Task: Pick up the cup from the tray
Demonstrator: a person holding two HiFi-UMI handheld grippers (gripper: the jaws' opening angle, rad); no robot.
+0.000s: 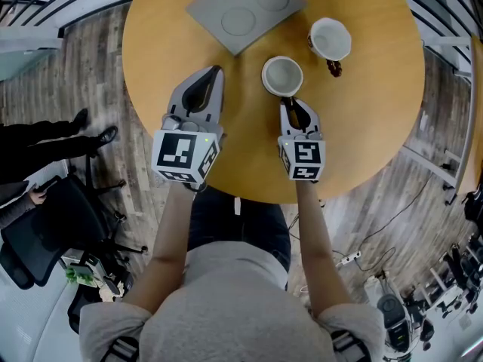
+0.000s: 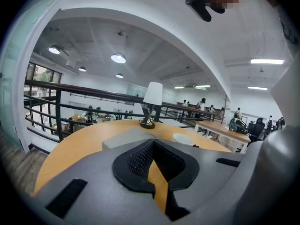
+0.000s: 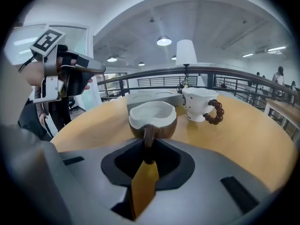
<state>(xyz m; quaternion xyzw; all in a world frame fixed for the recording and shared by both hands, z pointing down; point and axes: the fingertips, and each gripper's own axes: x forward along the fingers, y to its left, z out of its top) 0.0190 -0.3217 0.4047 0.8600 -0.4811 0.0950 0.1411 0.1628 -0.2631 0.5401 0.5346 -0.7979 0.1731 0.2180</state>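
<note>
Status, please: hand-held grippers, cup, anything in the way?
Left hand-held gripper shut, empty. Right hand-held gripper shut on brown cup handle, off the tray. White cup beside, apart.

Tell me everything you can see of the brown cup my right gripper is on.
The brown cup is glossy brown outside, white inside, seemingly ceramic, and empty. It sits upright, off the grey tray, over the wooden table. The right gripper pinches its handle. Whether its base touches the table is unclear.

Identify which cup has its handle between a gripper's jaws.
The brown cup, white inside: the right gripper pinches its handle. The white cup with beaded handle stands untouched.
</note>
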